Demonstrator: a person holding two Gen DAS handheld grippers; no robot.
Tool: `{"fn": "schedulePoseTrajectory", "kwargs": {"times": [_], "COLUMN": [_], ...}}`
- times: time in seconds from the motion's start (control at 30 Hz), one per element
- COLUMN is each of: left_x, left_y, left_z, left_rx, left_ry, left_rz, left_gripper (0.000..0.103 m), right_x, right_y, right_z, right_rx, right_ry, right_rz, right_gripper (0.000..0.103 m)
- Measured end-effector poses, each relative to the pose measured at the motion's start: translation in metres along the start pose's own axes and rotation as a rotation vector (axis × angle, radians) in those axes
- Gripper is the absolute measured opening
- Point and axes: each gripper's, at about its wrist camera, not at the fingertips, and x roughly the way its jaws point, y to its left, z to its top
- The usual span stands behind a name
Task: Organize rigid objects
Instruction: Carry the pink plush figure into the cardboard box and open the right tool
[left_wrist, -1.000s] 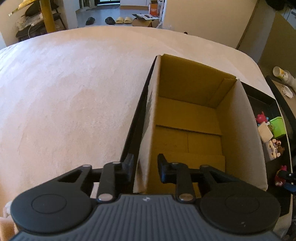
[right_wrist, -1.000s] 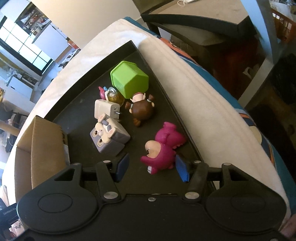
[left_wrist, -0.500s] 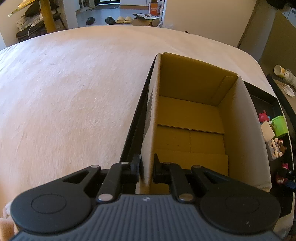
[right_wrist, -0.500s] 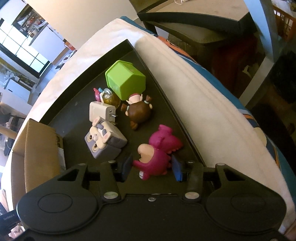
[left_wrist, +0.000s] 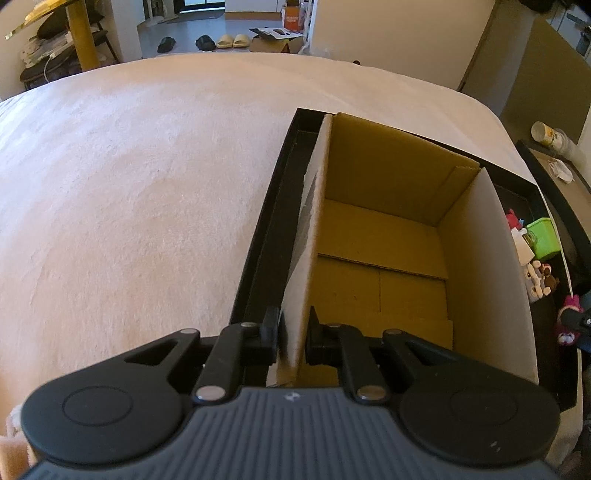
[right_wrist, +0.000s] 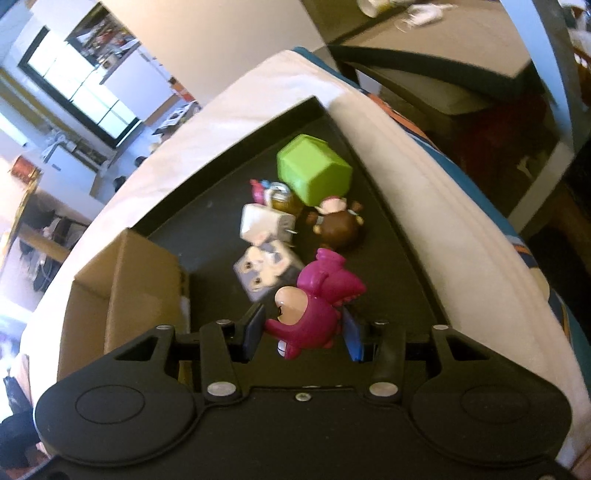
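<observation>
- The left claw (left_wrist: 291, 332) is pinching the near wall of the cardboard box (left_wrist: 384, 236). I think it holds the box steady so toys can drop in.
- The box has nothing in it yet. It sits in a black tray (left_wrist: 258, 236) on a soft white bed (left_wrist: 129, 184).
- The right claw (right_wrist: 301, 328) is squeezing a pink dinosaur toy (right_wrist: 314, 306), likely to carry it to the box.
- More toys wait on the tray: a gray cube toy (right_wrist: 266, 273), a white charger (right_wrist: 264, 223), a brown monkey (right_wrist: 338, 225) and a green bin (right_wrist: 314, 173).
- Only the left view looks inside the box. Only the right view shows the toys up close.
</observation>
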Motion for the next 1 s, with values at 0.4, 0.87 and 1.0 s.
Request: {"fn": "schedulePoseTrajectory", "kwargs": {"times": [0.4, 0.87, 1.0], "left_x": [-0.005, -0.012, -0.012], "left_y": [0.017, 0.022, 0.017], "left_z": [0.000, -0.007, -0.008], "left_rx": [-0.065, -0.087, -0.067], "left_ry": [-0.026, -0.061, -0.078], "left_rz": [-0.078, -0.097, -0.056], "left_gripper": [0.014, 0.014, 0.012], "right_x": [-0.024, -0.027, -0.024], "right_y": [0.054, 0.117, 0.136], "right_z": [0.010, 0.004, 0.001], "right_rx": [-0.126, -0.253, -0.297], "right_ry": [-0.026, -0.025, -0.017], "right_rz": [0.080, 0.142, 0.159], "right_gripper": [0.045, 0.045, 0.045]}}
